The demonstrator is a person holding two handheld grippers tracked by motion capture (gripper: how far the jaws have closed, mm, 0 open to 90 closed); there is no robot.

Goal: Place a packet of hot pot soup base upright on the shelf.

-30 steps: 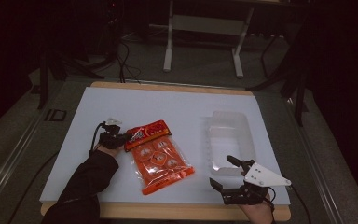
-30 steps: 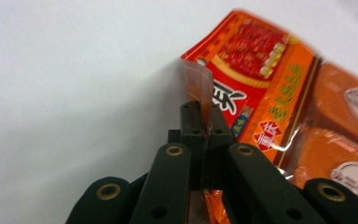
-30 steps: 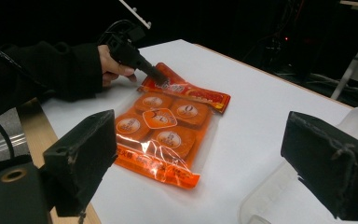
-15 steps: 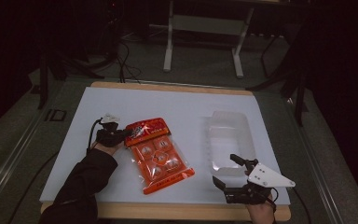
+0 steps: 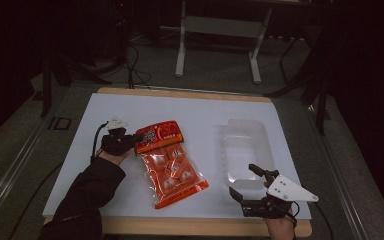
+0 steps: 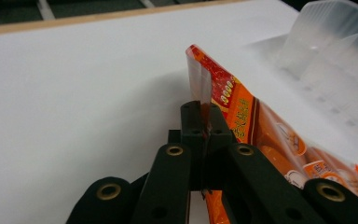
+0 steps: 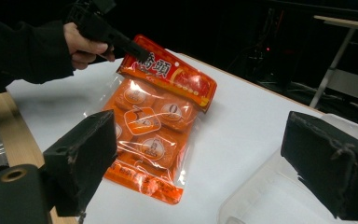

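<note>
An orange snack bag (image 5: 170, 162) with a red header lies on the white tabletop (image 5: 195, 110), left of centre. My left gripper (image 5: 130, 141) is shut on the header's left edge and holds that end raised, while the bottom end rests on the table. In the left gripper view the jaws pinch the thin sealed edge of the bag (image 6: 270, 135) at the left gripper (image 6: 204, 122). My right gripper (image 5: 247, 182) stands open near the front right edge with nothing between its fingers. In the right gripper view the right gripper (image 7: 209, 158) points toward the bag (image 7: 154, 126) and the left gripper (image 7: 135, 51).
A clear plastic tray (image 5: 245, 145) lies on the right side of the table, just beyond the right gripper, and shows as the tray (image 6: 335, 56) and the tray (image 7: 270, 196). The wooden table edge (image 5: 180, 227) runs along the front. Metal stand legs (image 5: 180, 55) rise behind the table.
The left gripper has risen a little with the bag's header in it, tilting the top end of the bag up. The right gripper has stayed put.
</note>
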